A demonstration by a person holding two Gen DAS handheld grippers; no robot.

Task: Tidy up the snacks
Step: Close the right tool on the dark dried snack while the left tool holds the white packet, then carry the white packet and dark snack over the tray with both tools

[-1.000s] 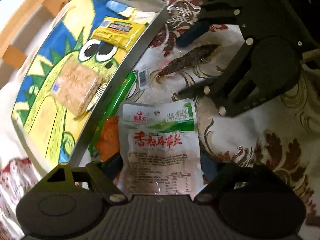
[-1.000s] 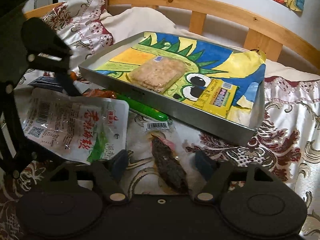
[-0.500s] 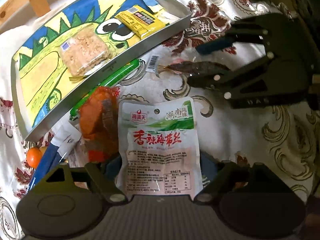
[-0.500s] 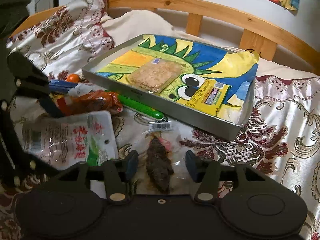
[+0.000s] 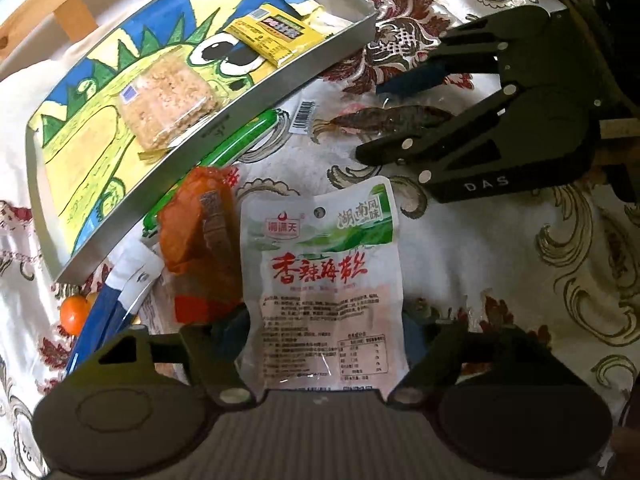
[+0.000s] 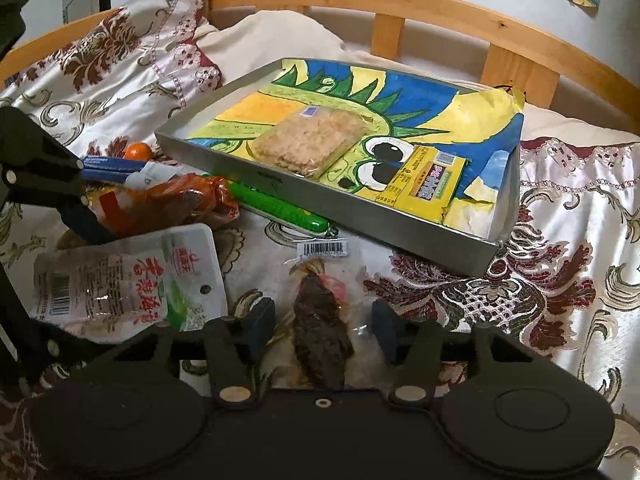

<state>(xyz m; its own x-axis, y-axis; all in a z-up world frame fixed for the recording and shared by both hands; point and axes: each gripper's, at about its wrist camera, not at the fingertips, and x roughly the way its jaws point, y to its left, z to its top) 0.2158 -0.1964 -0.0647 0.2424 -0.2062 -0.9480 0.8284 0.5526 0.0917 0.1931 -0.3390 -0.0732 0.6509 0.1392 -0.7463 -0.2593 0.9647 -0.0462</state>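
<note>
The left gripper (image 5: 325, 330) has just been closing its jaws, which straddle the white seaweed packet (image 5: 324, 276) on the bedspread (image 5: 500, 264); contact is unclear. The right gripper (image 6: 323, 322) has also been narrowing around the clear-wrapped dried fish (image 6: 322, 334), gaps still visible. Beyond, the metal tray (image 6: 400, 236) holds a rice cracker pack (image 6: 310, 144) and a yellow packet (image 6: 424, 178).

Bedroom: wooden bed frame (image 6: 440, 12), floral bedspread (image 6: 560, 280)

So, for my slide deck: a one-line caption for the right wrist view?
Right tongs closing around a clear-wrapped brown dried fish beside the silver metal tray.
</note>
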